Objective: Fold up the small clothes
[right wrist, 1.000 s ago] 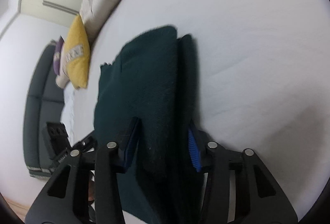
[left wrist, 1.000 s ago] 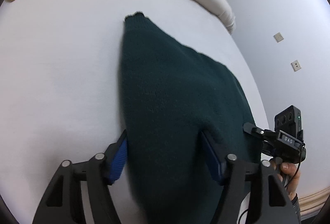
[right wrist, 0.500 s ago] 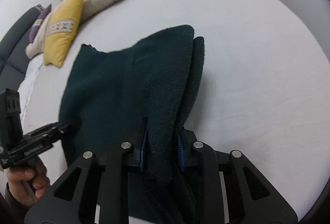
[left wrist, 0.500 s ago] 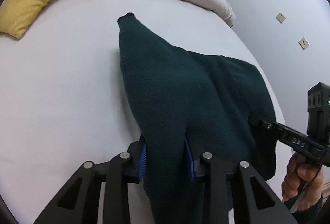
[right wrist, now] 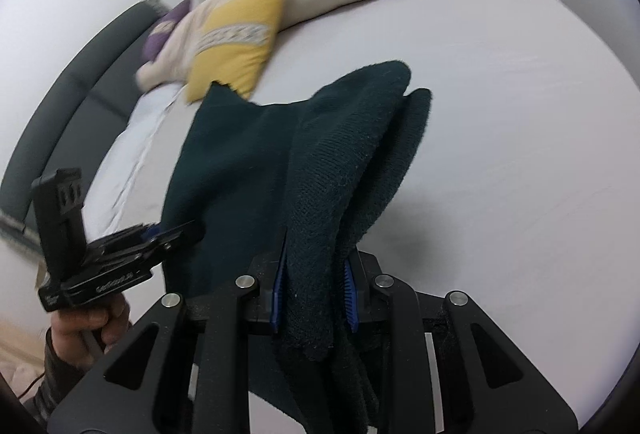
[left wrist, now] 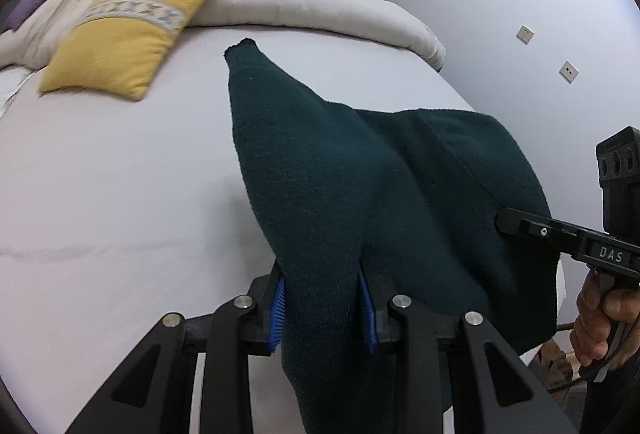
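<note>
A dark green knitted garment (left wrist: 344,178) hangs lifted above the white bed sheet (left wrist: 112,170), its far end still trailing toward the pillows. My left gripper (left wrist: 323,308) is shut on one near corner of it, blue pads pressing the fabric from both sides. My right gripper (right wrist: 313,292) is shut on the other near corner, where the knit (right wrist: 332,170) bunches in thick folds. In the left wrist view the right gripper (left wrist: 560,238) bites the cloth's right edge, held by a hand (left wrist: 600,318). In the right wrist view the left gripper (right wrist: 132,246) grips the left edge.
A yellow cushion (left wrist: 124,34) and a cream duvet (left wrist: 304,2) lie at the head of the bed. A purple cushion (right wrist: 164,30) sits beside a dark grey headboard (right wrist: 60,94). A wall with two sockets (left wrist: 568,70) runs along the bed's right side.
Both grippers closed on the garment's near corners and rose, lifting its near end off the sheet. The cushion and duvet came into view as the cameras went up.
</note>
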`<state>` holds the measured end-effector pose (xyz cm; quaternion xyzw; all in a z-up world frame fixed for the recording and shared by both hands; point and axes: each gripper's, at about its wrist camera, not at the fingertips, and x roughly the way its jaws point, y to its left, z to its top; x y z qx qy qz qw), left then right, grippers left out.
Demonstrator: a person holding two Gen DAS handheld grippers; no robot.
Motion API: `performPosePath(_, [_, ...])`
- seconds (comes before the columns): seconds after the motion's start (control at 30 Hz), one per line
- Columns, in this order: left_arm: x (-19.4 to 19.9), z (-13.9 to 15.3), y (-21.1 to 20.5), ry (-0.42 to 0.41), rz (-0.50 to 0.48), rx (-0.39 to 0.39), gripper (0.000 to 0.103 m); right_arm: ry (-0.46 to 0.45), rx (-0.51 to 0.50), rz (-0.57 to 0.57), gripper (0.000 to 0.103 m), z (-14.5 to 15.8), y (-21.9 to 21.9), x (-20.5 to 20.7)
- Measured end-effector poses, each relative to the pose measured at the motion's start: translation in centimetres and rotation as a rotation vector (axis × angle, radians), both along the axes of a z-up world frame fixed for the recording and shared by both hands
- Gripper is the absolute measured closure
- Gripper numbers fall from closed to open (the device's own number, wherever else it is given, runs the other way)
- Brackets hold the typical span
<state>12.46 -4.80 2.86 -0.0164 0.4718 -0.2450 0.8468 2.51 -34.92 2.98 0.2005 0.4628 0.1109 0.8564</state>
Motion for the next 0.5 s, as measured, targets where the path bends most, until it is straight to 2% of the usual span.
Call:
performPosePath(0.1, [-1.7, 0.1, 2.9, 0.002, 0.021, 0.003, 0.07, 0.001, 0.015, 0.037, 0.082, 0.1, 3.8, -1.3])
performPosePath(0.27, [-3.9, -1.6, 7.0, 0.03, 0.058, -0.008, 0.07, 0.018, 0.038, 0.071, 0.082, -1.0, 7.8, -2.6])
performPosePath(0.5, [-3.9, -6.0, 9.7, 0.097, 0.108, -0.01, 0.07, 0.079, 0.056, 0.088, 0.082, -6.6, 10.5, -2.6])
